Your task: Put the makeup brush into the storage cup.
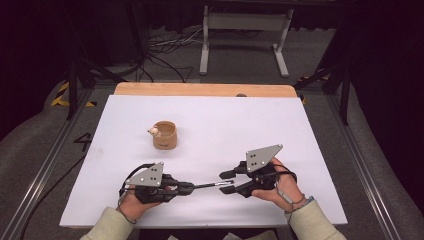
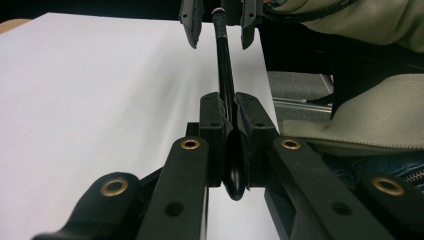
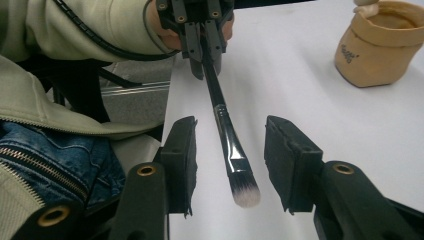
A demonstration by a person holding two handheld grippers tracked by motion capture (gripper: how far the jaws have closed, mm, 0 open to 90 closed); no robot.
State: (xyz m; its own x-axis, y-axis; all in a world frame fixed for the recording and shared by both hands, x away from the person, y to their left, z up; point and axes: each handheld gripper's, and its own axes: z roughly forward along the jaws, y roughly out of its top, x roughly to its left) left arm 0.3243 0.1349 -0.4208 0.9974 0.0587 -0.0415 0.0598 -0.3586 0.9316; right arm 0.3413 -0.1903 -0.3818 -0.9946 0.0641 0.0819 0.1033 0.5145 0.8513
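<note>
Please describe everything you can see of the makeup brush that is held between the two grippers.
The makeup brush is slim, with a glossy black handle, a dark shiny collar and a soft rounded tuft, dark at the base and pale at the tip. It lies about level above the white table. The left gripper is shut on its handle end. The bristle end sits between the open jaws of the right gripper, which do not touch it.
</note>
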